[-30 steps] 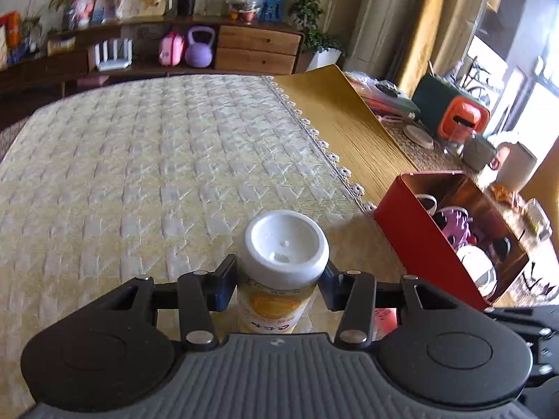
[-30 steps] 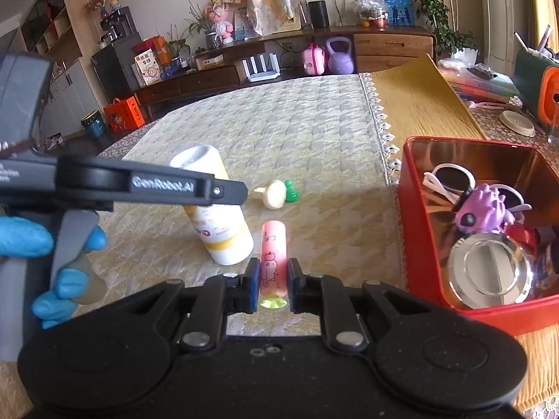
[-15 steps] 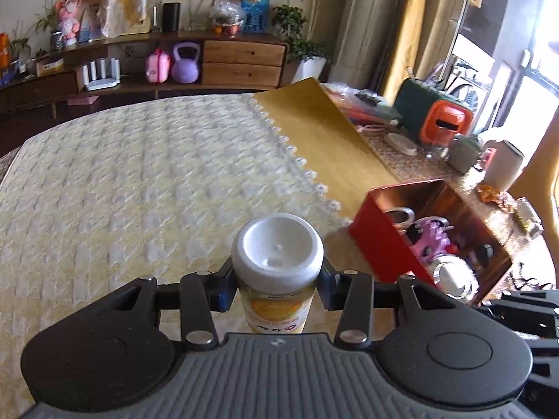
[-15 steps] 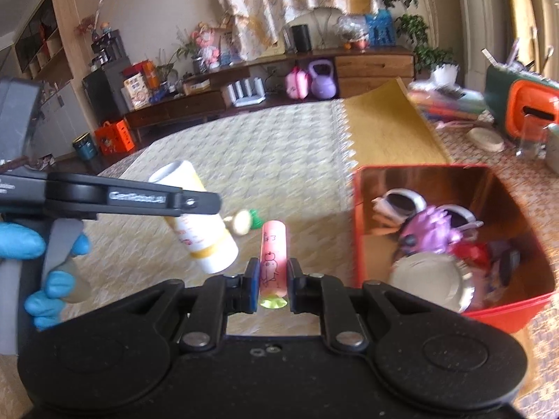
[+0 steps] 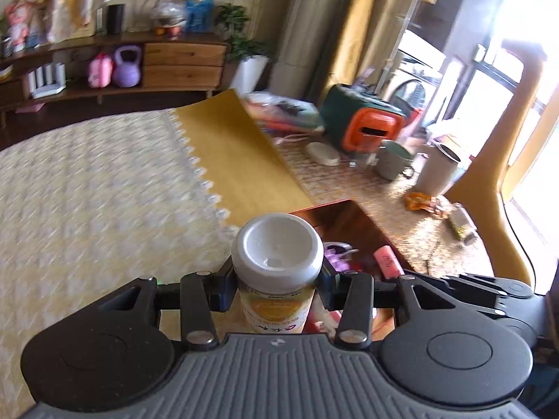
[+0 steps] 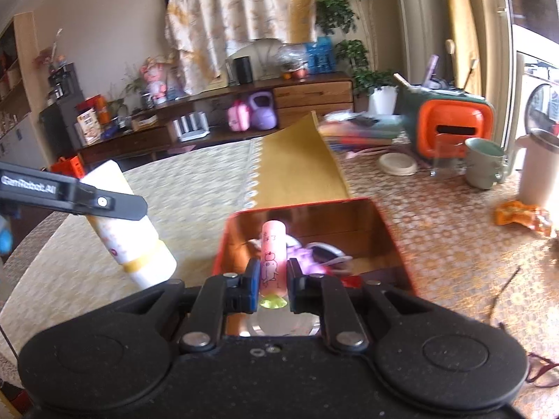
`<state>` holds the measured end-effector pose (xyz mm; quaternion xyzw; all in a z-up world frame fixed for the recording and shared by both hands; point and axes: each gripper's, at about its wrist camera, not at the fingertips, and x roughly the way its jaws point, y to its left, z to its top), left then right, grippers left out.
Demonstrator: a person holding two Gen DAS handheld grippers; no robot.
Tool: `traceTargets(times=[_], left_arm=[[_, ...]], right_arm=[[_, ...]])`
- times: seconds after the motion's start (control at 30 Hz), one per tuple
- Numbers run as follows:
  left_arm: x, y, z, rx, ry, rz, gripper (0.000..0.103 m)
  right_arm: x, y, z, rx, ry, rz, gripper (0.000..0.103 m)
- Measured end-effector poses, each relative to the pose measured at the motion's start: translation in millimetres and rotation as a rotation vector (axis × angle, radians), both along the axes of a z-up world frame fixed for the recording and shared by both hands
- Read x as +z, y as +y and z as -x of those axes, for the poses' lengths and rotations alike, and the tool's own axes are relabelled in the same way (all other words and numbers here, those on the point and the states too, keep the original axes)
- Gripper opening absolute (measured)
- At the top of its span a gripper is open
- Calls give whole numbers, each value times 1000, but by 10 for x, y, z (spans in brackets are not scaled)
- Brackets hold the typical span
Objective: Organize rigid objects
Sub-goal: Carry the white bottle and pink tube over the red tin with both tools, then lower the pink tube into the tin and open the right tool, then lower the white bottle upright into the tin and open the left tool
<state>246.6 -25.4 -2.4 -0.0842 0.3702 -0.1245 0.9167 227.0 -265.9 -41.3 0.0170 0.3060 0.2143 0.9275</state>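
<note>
Black fingers w/ blue pads on the left gripper (image 5: 277, 284) squeeze a white bottle (image 5: 276, 276) from both sides. It has a wide white cap on top & a yellow and orange label lower down. The bottle stands up straight in the left view; in the right view it leans and hangs in the air above the cloth, just left of the red tin.

Right gripper (image 6: 273, 279) pinches a thin pink tube (image 6: 273, 258) w/ little drawings on it. The tube has a green end near the camera. Its far end pokes out over the red tin (image 6: 387, 225), up in the air and not touching the stuff inside.

Inside the tin sit a purple toy (image 6: 307, 255), some white bits & a round silver lid (image 6: 284, 324) right under the gripper. In the left view the tin is just behind & right of the bottle, and the pink tube shows there too.

Under it all is a cream woven cloth (image 5: 97, 188) w/ a lacy edge, next to a yellow mat (image 6: 297, 171). Farther off on the right are an orange & green box (image 6: 450, 125), a pale green mug (image 6: 484, 162) & a white jug (image 6: 538, 171). Far back is a wood shelf w/ a purple kettlebell (image 6: 262, 111)
</note>
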Motion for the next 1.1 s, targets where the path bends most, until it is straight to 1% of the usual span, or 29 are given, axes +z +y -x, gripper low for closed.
traceTargets(times=[0.13,0.23,0.37,0.43,0.7,0.83,1.1], left_arm=[[10,-271,-111,-54,4,-39,44],[-25,-456,-223,-74,7,-82,44],[-88,-651,-382,-86,12,-135,44],[-142,-734,-457,-91,28,-163,44],[-330,-943,-621,-93,70,-255,44],[-416,-993,-723,-93,95,-269,44],[-485,-1129,-923,-100,82,-294,44]], right_arm=[[-50,-120,-42,-20,2,4,15],[-101,-180,-54,-24,12,1,15],[-154,-220,-81,-26,21,3,15],[-181,-236,-108,-27,28,3,15],[-296,-199,-186,-17,42,38,15],[-361,-162,-222,-10,50,59,15],[-470,-132,-276,-2,80,88,15]])
